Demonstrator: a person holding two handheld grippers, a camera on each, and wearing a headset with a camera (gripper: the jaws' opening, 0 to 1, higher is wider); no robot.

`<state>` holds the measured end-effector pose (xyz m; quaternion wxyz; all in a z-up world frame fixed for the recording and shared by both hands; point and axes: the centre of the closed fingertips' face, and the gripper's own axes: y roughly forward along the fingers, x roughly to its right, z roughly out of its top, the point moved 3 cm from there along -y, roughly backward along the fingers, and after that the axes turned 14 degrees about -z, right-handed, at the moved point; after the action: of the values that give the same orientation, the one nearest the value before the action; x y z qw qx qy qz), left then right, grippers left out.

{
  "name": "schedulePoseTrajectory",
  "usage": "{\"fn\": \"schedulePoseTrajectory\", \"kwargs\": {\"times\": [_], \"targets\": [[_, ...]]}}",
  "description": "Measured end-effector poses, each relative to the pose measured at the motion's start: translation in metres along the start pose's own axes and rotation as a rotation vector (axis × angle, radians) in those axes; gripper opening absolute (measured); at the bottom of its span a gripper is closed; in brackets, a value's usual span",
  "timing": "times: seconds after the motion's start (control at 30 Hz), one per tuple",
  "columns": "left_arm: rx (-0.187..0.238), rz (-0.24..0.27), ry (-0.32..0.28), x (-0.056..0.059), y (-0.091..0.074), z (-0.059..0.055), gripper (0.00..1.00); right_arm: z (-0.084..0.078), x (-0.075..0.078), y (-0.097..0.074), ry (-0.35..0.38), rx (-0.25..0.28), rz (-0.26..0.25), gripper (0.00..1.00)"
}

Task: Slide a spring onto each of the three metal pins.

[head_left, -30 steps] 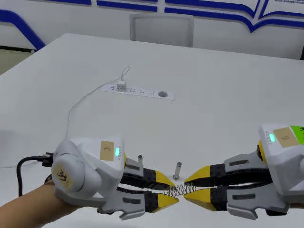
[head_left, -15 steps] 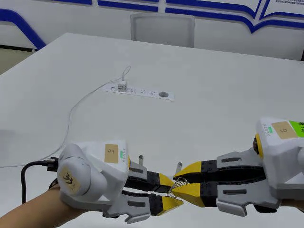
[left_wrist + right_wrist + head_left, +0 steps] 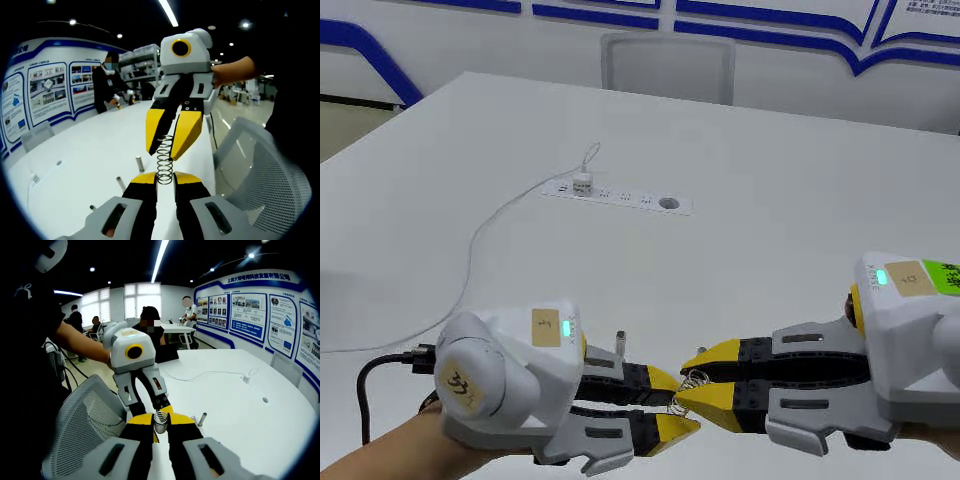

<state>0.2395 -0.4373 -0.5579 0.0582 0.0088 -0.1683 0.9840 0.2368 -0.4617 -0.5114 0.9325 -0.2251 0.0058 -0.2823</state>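
left tool [image 3: 164,177] pinching spring [image 3: 164,159] end | right tool [image 3: 160,419] pinching other end (tips nearly touching) | pin [image 3: 620,345] upright just behind

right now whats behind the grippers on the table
In the head view one metal pin stands behind the left gripper; the right gripper covers the table behind the spring, so anything there is hidden.

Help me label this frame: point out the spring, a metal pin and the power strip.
spring [image 3: 164,160], left gripper view, middle coils.
metal pin [image 3: 140,164], left gripper view, shaft.
power strip [image 3: 618,197], head view, top face.
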Motion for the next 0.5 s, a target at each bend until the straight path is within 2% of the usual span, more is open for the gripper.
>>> {"fn": "schedulePoseTrajectory", "kwargs": {"times": [0.23, 0.4, 0.5], "targets": [[-0.001, 0.034, -0.027, -0.003, -0.008, -0.006, 0.31, 0.002, 0.01, -0.002, 0.002, 0.003, -0.03, 0.11], [-0.002, 0.065, -0.059, -0.005, -0.015, -0.014, 0.37, 0.001, 0.024, -0.002, 0.013, -0.002, -0.078, 0.11], [0.007, 0.104, -0.081, -0.008, -0.022, -0.018, 0.43, 0.0, 0.034, -0.002, 0.007, -0.012, -0.114, 0.11]]}}
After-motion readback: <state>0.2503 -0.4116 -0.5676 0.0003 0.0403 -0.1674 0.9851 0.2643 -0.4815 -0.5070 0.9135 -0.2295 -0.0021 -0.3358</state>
